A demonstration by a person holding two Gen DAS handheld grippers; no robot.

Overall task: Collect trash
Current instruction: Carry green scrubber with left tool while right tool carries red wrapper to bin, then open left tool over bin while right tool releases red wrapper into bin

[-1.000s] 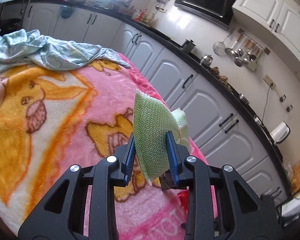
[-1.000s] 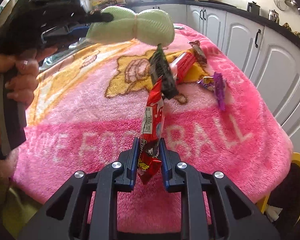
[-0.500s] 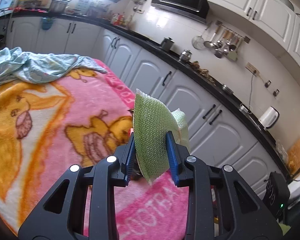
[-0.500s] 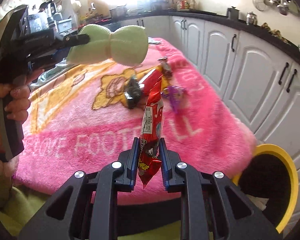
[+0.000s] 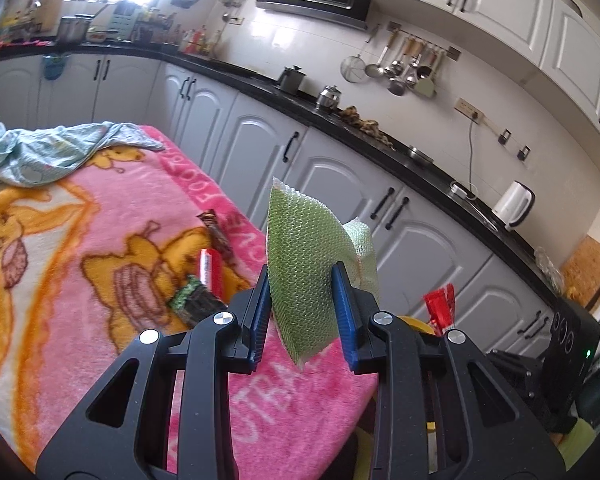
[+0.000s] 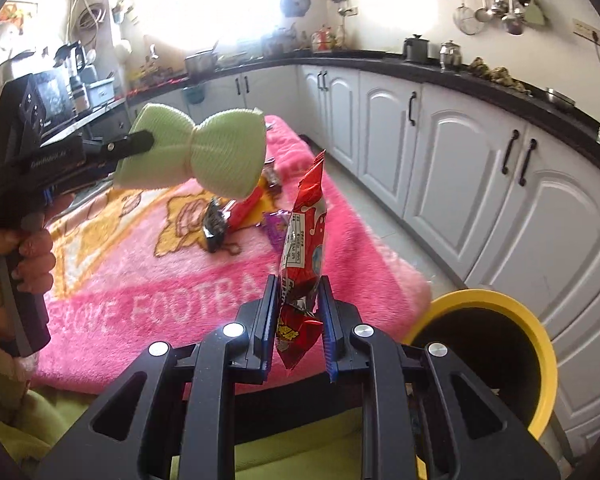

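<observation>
Left wrist view showed the left gripper [image 5: 302, 312] pinching a green mesh pouch [image 5: 300, 268], a soft padded thing with a fine net texture, squeezed in the middle between the blue ribbed pads [image 5: 342, 312]. It was held up in the air above the near right corner of the table, which was covered with a fluffy pink blanket [image 5: 140, 208] with yellow cartoon figures. On the blanket lay several thin glossy wrappers: a red one [image 5: 210, 270], a dark brown one [image 5: 219, 236] and a dark green-black one [image 5: 194, 304]. A crumpled pale blue cloth [image 5: 40, 152] lay at the far left.

From the right wrist view, the right gripper [image 6: 297, 328] was closed on a red snack packet [image 6: 302, 256], a shiny crinkled foil bag standing upright between the pads. To the right of it and lower stood a round bin [image 6: 540, 344] with a yellow rim and a dark inside, just beside the table corner. The pouch looked there like a bow, narrow at the middle.
</observation>
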